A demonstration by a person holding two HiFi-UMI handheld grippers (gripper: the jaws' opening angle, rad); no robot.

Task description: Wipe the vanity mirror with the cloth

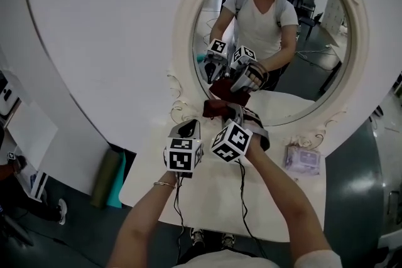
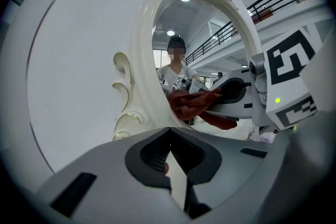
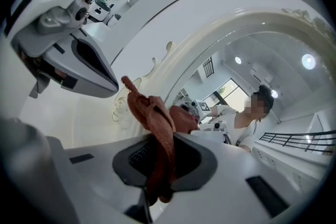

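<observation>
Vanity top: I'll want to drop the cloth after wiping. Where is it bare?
Bare: the table at its left front corner, beside the left gripper, and the strip in front of the packet. Crowded: under the mirror frame, round the right gripper and its cloth.

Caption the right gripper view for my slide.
Right gripper holds a red cloth up to the mirror, left gripper close beside.

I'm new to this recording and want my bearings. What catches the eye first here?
The oval vanity mirror with an ornate cream frame fills the upper head view, reflecting the person. At its lower left rim, the right gripper is shut on a dark red cloth; the left gripper, shut and empty, hangs beside it.
</observation>
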